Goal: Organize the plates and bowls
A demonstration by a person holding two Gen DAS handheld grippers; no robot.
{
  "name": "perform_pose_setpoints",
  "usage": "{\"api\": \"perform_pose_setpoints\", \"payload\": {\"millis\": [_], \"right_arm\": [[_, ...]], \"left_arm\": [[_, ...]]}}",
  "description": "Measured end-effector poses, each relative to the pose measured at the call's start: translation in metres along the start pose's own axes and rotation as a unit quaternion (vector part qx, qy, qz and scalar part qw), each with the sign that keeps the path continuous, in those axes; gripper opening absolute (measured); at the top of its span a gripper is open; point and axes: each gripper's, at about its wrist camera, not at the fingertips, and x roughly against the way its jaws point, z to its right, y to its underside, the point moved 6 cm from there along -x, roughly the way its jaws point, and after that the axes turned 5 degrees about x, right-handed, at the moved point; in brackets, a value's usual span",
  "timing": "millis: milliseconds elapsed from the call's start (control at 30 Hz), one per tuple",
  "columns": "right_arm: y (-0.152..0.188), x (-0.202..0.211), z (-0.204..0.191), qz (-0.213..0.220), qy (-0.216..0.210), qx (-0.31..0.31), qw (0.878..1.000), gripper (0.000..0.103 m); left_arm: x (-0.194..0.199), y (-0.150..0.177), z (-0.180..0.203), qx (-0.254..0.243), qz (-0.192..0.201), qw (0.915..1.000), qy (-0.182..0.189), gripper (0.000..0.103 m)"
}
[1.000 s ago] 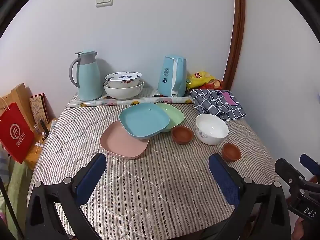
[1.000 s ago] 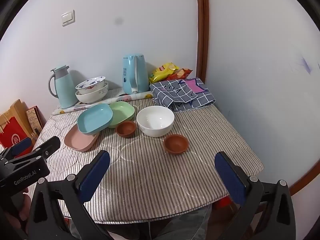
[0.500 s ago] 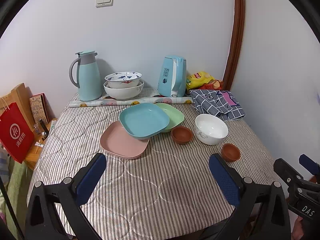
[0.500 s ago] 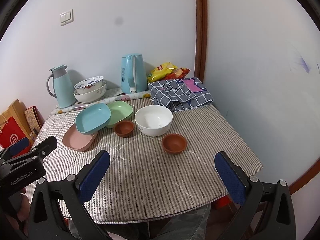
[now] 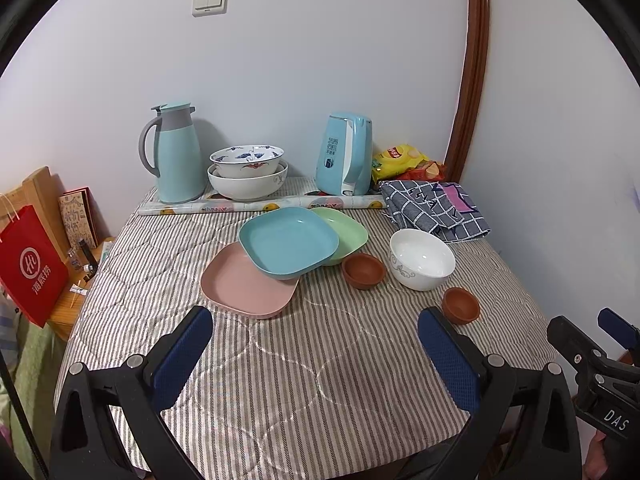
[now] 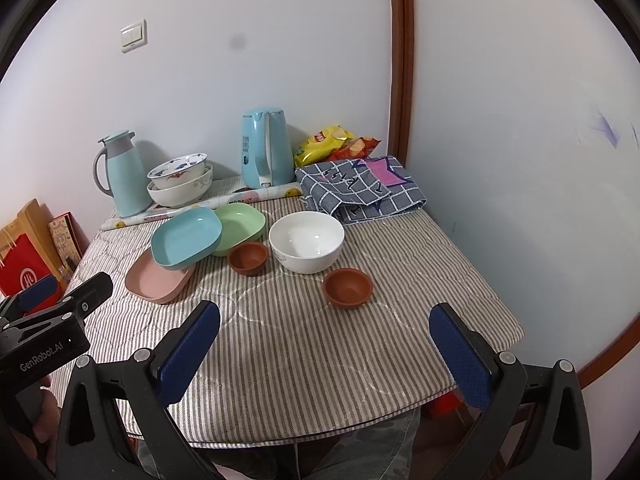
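Note:
On the striped table a blue plate (image 5: 288, 242) lies tilted across a pink plate (image 5: 240, 286) and a green plate (image 5: 348, 232). To their right stand a small brown bowl (image 5: 363, 270), a white bowl (image 5: 422, 258) and a second small brown bowl (image 5: 461, 305). Two patterned bowls (image 5: 247, 172) are stacked at the back. My left gripper (image 5: 316, 348) is open and empty above the table's front. My right gripper (image 6: 326, 344) is open and empty, just in front of the nearer brown bowl (image 6: 347, 287); the white bowl (image 6: 306, 246) and the blue plate (image 6: 186, 238) lie beyond.
A blue thermos jug (image 5: 174, 158), a blue kettle (image 5: 346, 154), a rolled sheet (image 5: 260, 205), snack bags (image 5: 400, 158) and a checked cloth (image 5: 434, 210) line the back. A red bag (image 5: 30, 266) stands left of the table. The wall is close on the right.
Both views have shifted only slightly; the right gripper has drifted a little toward the table. Nothing on the table has moved.

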Motion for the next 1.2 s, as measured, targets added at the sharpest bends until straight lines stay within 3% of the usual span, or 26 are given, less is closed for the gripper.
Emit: {"api": "perform_pose_setpoints", "payload": {"millis": [467,1200], "right_arm": [[0.0,0.002,0.001,0.001,0.003,0.006,1.0,0.103],[-0.007,-0.012,-0.002,-0.002,-0.033,-0.03,0.999,0.103]], "left_arm": [[0.005,-0.003,0.0,-0.002,0.004,1.0,-0.001,0.103],[-0.006,-0.012,-0.01,0.003,-0.003,1.0,-0.004,0.103]]}}
